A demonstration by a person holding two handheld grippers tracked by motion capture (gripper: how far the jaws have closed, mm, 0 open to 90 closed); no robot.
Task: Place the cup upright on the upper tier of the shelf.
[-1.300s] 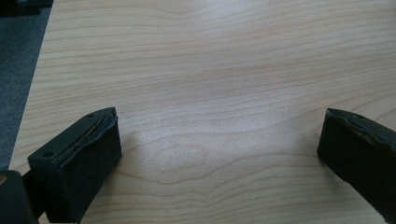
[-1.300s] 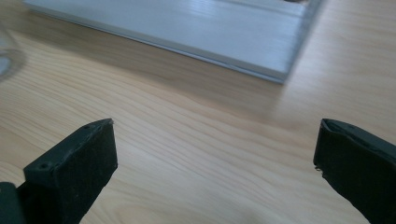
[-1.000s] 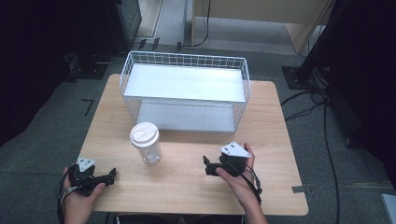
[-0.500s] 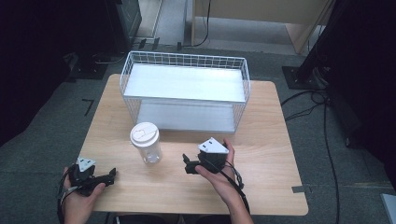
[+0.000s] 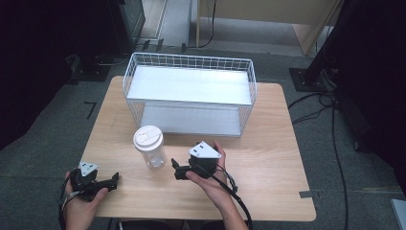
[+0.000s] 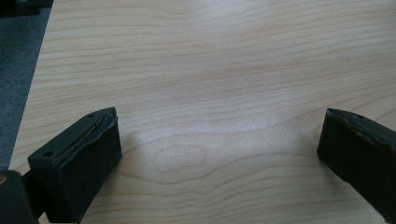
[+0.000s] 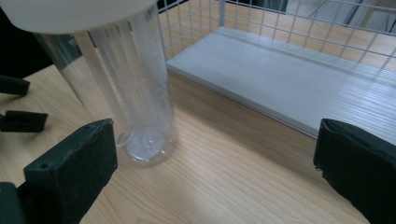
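A clear plastic cup (image 5: pixel 149 147) with a white lid stands upright on the wooden table (image 5: pixel 273 158), in front of a white wire basket (image 5: pixel 189 61). My right gripper (image 5: pixel 176 169) is held low just right of the cup, open, with its jaws pointing at it. In the right gripper view the cup (image 7: pixel 135 93) rises close ahead, left of centre, and the right gripper (image 7: pixel 215 161) has nothing between its jaws. My left gripper (image 5: pixel 114 181) rests open near the table's front left corner. In its own view the left gripper (image 6: pixel 219 149) frames bare wood.
The wire basket (image 7: pixel 289 74) holds white boards on two levels and spans the table's far half. Beyond the cup, the left gripper's jaws (image 7: pixel 21 120) show at the far left. Cables (image 5: pixel 330 120) run across the dark floor on the right.
My right gripper has moved left across the table toward the cup, staying open. The left gripper and the cup have not moved.
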